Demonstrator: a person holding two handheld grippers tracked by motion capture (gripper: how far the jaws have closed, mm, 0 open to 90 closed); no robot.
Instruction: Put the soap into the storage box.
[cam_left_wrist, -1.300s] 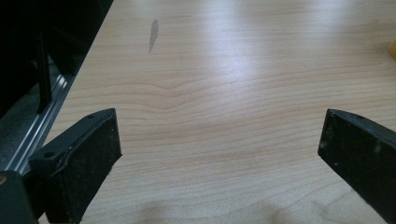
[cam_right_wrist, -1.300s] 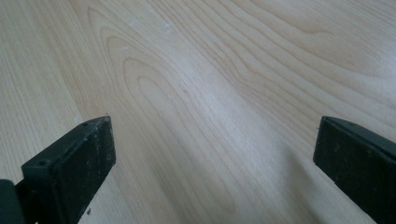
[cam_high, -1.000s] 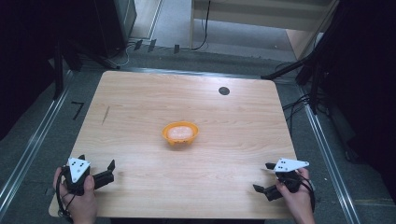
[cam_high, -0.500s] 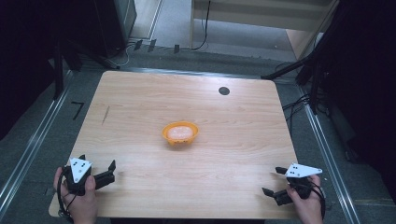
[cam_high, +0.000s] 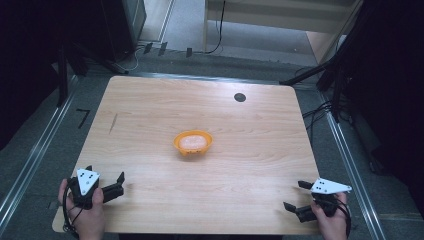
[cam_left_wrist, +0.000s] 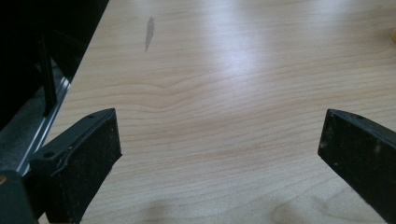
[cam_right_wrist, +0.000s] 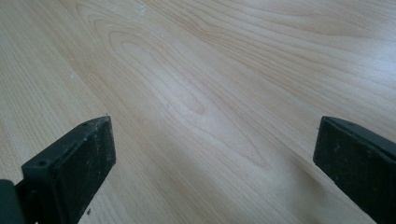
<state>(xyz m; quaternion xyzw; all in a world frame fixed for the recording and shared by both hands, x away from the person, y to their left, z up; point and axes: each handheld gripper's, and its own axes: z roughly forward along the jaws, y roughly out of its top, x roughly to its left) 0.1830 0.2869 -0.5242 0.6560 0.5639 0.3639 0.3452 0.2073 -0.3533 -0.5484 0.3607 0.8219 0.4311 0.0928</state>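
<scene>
Two grippers are waiting with jaws spread wide and empty: the left gripper (cam_high: 116, 183) at seven o'clock, the right gripper (cam_high: 296, 195) at five o'clock. Between them, well apart from both, the orange bowl (cam_high: 193, 142) is sitting at the centre of the wooden table (cam_high: 150, 110). Whichever reaches should probably be approaching low, straddling the rim. Grey floor (cam_high: 190, 30) and cables are surrounding the table.

High view overhead, gripper views low, close, sharing table (cam_high: 200, 120)
</scene>
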